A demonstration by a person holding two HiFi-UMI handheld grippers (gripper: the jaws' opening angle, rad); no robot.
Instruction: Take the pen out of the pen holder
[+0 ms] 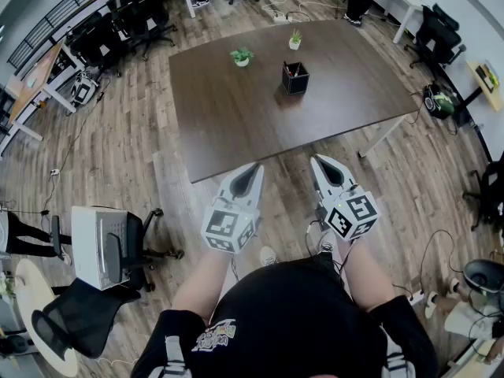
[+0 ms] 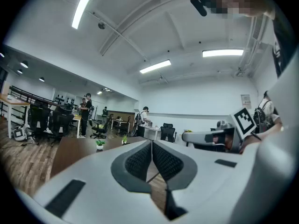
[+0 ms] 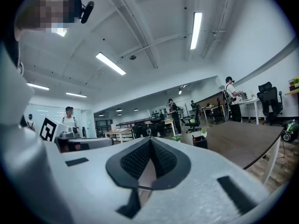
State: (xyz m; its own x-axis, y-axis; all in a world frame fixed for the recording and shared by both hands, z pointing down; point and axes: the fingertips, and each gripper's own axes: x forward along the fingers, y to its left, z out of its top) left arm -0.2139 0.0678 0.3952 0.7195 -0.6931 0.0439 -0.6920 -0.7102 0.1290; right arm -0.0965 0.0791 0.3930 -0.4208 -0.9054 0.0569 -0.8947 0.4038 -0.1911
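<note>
A black, square, open-topped holder (image 1: 295, 78) stands toward the far side of the table (image 1: 228, 132), and the pen (image 1: 291, 70) shows only as a thin tip above its rim, apparently standing near upright. Both tools hang off the table's near edge, well apart from the holder, which lies straight ahead across the table. The right gripper (image 1: 316, 161) looks the nearer, sitting almost in line with the holder, while the left gripper (image 1: 253, 166) is offset to the side. Each has its jaws pressed together with nothing between them and points level, so an upright pen likely calls for a reach across the table and a grip on its tip. The tabletop is dark, matte wood grain. The grippers are pale grey shells with dark ribbed pads (image 3: 140, 160).
</note>
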